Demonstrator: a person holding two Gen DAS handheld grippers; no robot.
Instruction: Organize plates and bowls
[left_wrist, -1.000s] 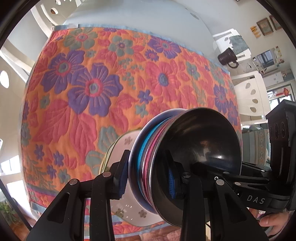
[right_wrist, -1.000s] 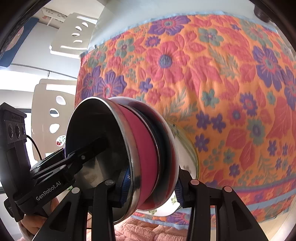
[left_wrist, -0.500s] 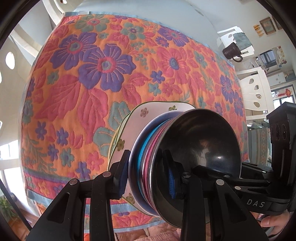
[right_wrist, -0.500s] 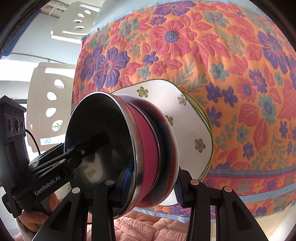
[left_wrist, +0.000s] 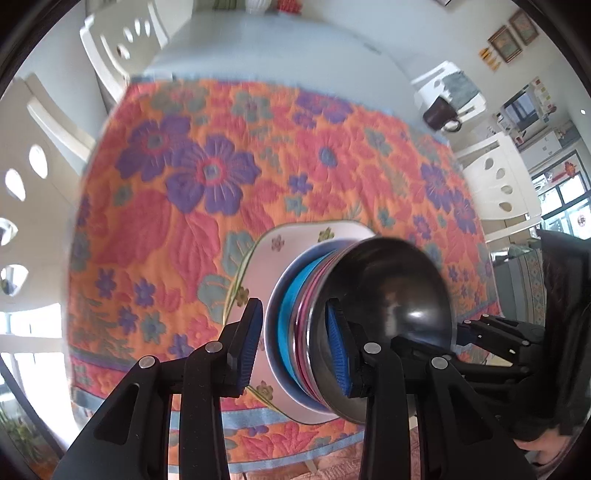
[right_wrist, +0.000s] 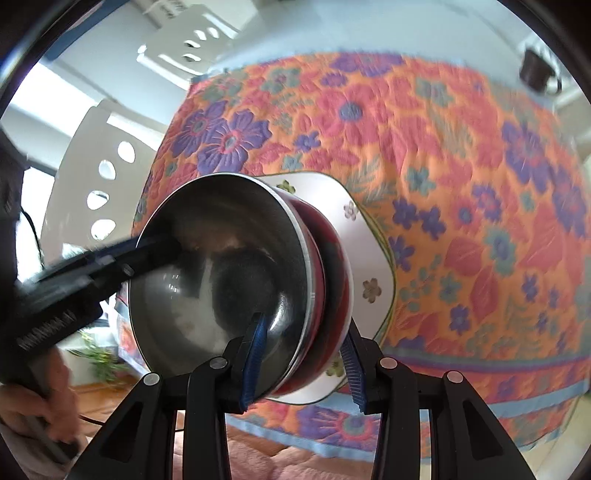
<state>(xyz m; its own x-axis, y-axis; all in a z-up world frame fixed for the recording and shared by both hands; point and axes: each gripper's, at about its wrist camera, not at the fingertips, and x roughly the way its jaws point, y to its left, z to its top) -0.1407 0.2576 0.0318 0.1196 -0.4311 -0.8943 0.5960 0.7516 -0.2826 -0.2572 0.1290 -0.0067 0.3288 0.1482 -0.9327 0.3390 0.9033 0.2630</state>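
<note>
A stack of nested bowls (left_wrist: 332, 325), steel one on top, blue and red ones beneath, rests on a white square plate with small flowers (left_wrist: 295, 243) on the floral tablecloth (left_wrist: 207, 173). My left gripper (left_wrist: 295, 343) has opened; its fingers straddle the stack's rim with a gap at the left pad. My right gripper (right_wrist: 303, 365) straddles the opposite rim of the stack (right_wrist: 236, 280) over the plate (right_wrist: 365, 258), its jaws parted with the right pad clear of the bowls. Each gripper shows in the other's view.
A dark mug (left_wrist: 439, 110) stands at the table's far right corner, also in the right wrist view (right_wrist: 535, 72). White chairs (left_wrist: 122, 40) surround the table. The table's near edge (left_wrist: 243, 417) lies just below the plate.
The stack and plate came down onto the tablecloth. Both grippers pulled back and widened their jaws, releasing the rim they had clamped.
</note>
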